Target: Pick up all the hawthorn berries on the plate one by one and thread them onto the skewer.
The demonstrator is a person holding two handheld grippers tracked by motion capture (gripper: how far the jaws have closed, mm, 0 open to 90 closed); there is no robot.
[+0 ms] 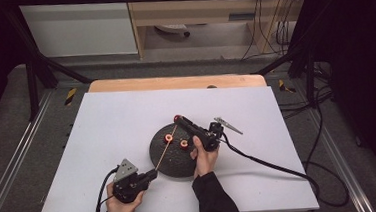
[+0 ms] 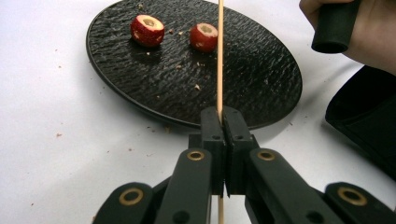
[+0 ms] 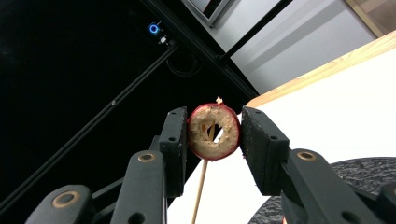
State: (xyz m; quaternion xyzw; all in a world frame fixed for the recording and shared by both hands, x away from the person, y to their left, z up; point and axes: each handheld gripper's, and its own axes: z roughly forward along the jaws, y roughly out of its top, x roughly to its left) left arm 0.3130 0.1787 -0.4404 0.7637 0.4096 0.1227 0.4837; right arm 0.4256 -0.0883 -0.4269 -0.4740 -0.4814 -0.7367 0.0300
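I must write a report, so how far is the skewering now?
Done: the left gripper clamps the skewer. In hand: the right gripper holds a fruit ring at the skewer's tip. Left: two rings wait on the plate.

We are seeing even overhead light brightening the white table sheet (image 1: pixel 127 120) while the surroundings are sinking into near black. In the high view, detail is looking soft (slightly grainy). The black plate (image 2: pixel 261 70) is catching a faint sheen, and shadows are staying short and soft in all 3 views.
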